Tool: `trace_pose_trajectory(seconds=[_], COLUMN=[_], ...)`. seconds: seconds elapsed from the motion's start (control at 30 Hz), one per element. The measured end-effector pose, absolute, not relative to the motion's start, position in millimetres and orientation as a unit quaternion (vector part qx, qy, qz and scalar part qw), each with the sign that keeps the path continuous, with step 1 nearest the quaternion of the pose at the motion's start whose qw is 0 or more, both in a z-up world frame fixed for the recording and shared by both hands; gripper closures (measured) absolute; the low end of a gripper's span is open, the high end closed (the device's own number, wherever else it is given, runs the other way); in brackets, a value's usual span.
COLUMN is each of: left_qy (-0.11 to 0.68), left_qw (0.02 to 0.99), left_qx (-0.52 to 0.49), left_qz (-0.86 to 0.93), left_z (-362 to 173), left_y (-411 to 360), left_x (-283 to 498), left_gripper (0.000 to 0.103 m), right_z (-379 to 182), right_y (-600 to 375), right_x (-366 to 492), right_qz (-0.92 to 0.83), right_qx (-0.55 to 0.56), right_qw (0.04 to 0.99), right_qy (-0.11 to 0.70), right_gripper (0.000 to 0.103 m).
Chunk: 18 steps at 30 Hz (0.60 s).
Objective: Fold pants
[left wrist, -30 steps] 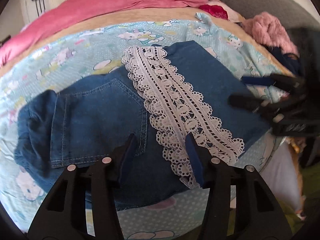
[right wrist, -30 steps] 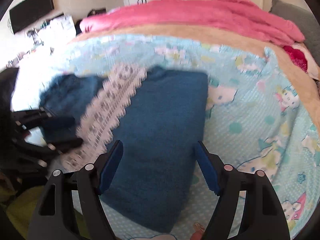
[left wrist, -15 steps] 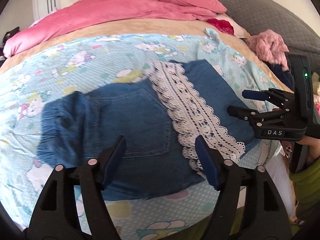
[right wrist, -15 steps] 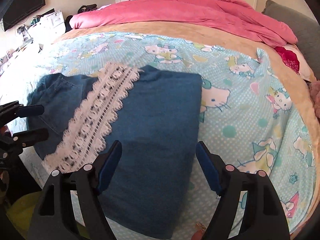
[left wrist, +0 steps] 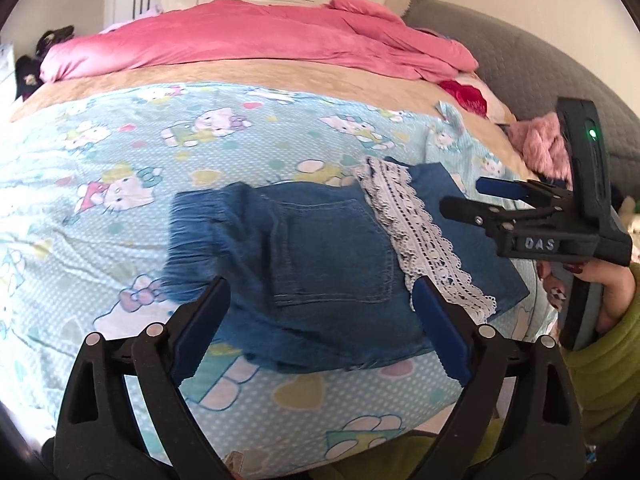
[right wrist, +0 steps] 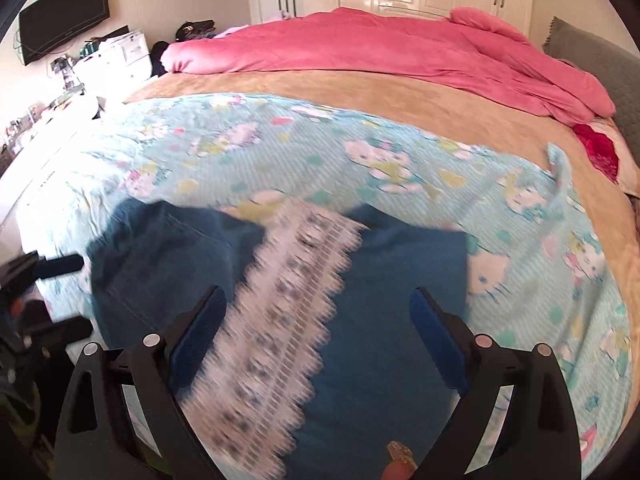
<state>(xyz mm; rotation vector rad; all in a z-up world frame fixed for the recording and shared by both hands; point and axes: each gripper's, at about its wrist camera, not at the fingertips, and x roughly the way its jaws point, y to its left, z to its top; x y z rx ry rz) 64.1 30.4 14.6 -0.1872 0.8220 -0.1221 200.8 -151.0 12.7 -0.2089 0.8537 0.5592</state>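
Observation:
Folded blue denim pants (left wrist: 328,256) with a white lace hem band (left wrist: 424,240) lie on the light-blue cartoon-print sheet near the bed's front edge. My left gripper (left wrist: 320,300) is open and empty, held above the pants' near edge by the back pocket. The pants also show in the right wrist view (right wrist: 384,320), with the lace band (right wrist: 280,332) blurred. My right gripper (right wrist: 316,312) is open and empty above them; it appears in the left wrist view (left wrist: 460,196) at the right, off the pants' right end. The left gripper (right wrist: 60,296) shows at the left edge.
A pink duvet (left wrist: 256,40) is bunched at the far side of the bed on a tan blanket (right wrist: 400,96). A pink fluffy garment (left wrist: 536,144) lies at the right by a grey headboard (left wrist: 520,60). A TV (right wrist: 64,16) and cluttered dresser stand at the left.
Both grippers have pulled back and up from the pants, which now look smaller and farther. The left gripper's jaws have opened wider. The pants lie as folded.

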Motion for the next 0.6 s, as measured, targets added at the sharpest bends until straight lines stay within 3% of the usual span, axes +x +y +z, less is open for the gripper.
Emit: trace_pose_trajectory(seconds=[0.47, 0.53, 0.6], left_qy=[0.437, 0.441, 0.446], left_qw=[0.880, 0.878, 0.874], left_qx=[-0.184, -0.184, -0.188], left_qz=[-0.025, -0.031, -0.041], left_z=[-22.2, -26.9, -30.6], left_y=[91.5, 89.7, 88.3], left_x=[56.2, 58.7, 60.8], left_gripper=[0.015, 0.021, 0.040], right_z=[7.2, 3.4, -1.5], right_y=[-33.1, -23.4, -11.6], right_x=[213.6, 215.2, 219.1], right_qz=[0.367, 0.379, 0.392], right_qx=[-0.098, -0.092, -0.084], right_qw=[0.818, 0.809, 0.800], right_qy=[0.432, 0.439, 0.447], right_gripper=[0.011, 0.011, 0.011])
